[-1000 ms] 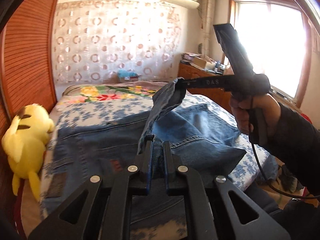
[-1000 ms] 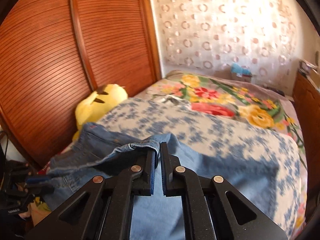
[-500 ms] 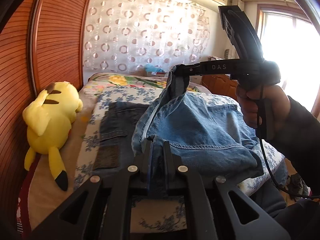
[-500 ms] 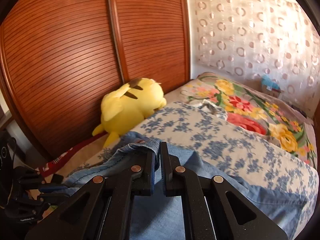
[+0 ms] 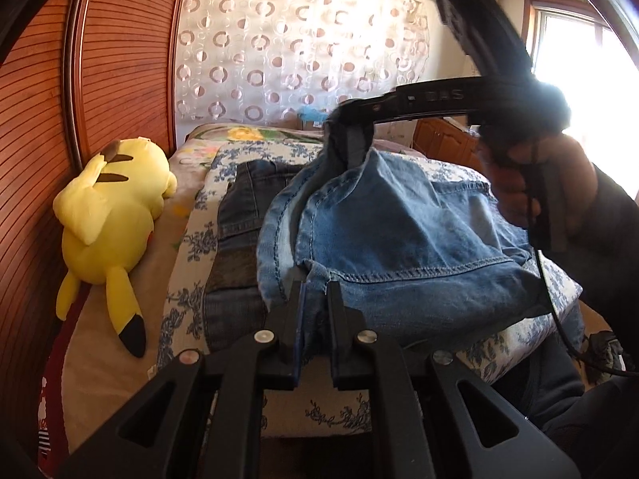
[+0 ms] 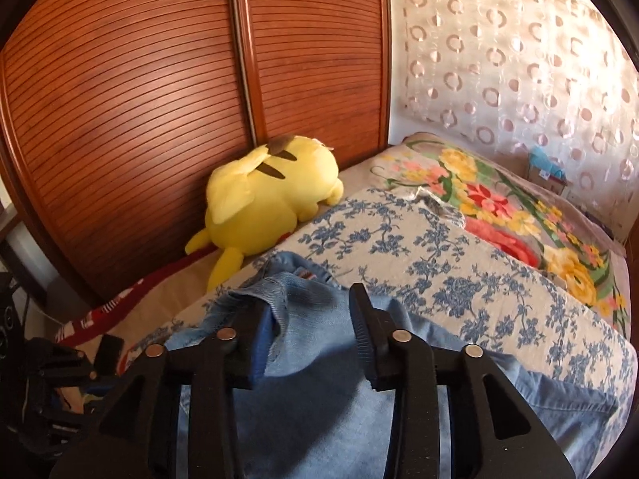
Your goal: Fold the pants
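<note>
Jeans (image 5: 399,239), one pair, lie on a bed (image 6: 459,263) covered in blue-flowered cloth, a folded-over part carried across the darker denim below. Two grippers share the folded edge. The left gripper (image 5: 315,299), nearest its camera, has its jaws pinched tight on the near denim hem. The right gripper (image 6: 315,315), farther up the bed beside it, is opening its jaws; the hem sits loosely between them, draped against the left finger (image 6: 255,319), no longer squeezed. The fold's edge runs from one gripper to the other, along the bed's length, with the pants spreading right from the left gripper. Judging by this, the left must release next. One yellow plush toy (image 5: 108,215) lies by the wooden wardrobe doors (image 6: 159,99)
</note>
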### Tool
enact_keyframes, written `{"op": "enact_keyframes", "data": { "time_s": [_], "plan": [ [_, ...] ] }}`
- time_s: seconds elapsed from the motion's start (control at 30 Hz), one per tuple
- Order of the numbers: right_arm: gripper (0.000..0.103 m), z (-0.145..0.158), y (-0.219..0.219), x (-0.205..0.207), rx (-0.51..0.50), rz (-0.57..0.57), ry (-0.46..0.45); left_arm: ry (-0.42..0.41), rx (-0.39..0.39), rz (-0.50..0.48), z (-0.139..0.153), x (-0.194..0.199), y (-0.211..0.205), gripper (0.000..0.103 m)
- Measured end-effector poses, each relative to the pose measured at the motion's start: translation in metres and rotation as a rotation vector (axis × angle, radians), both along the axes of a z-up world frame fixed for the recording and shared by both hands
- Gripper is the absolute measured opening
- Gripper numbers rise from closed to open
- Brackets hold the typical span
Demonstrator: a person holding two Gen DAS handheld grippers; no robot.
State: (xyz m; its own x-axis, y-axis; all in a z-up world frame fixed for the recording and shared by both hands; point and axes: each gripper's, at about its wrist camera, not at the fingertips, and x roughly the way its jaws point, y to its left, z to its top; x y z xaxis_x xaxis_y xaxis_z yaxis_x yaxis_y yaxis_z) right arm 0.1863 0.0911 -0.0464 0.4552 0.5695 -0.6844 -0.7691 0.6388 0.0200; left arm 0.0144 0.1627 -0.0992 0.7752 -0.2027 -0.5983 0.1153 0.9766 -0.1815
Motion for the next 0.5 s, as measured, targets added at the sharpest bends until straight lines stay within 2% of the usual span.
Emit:
{"op": "enact_keyframes", "data": {
  "time_s": [0.17, 0.27, 0.5],
  "plan": [
    [0.048, -0.003, -0.022, -0.007, 0.019, -0.01, 0.013, 0.013, 0.011, 0.002, -0.003, -0.001, -0.002, 0.008],
    [0.057, -0.003, -0.031, -0.009, 0.036, 0.003, 0.031, 0.022, 0.02, 0.008, -0.005, 0.001, -0.004, 0.009],
    [0.064, -0.002, -0.05, -0.023, 0.063, 0.003, 0.029, 0.034, 0.024, 0.02, -0.004, 0.003, -0.005, 0.012]
  ]
}}
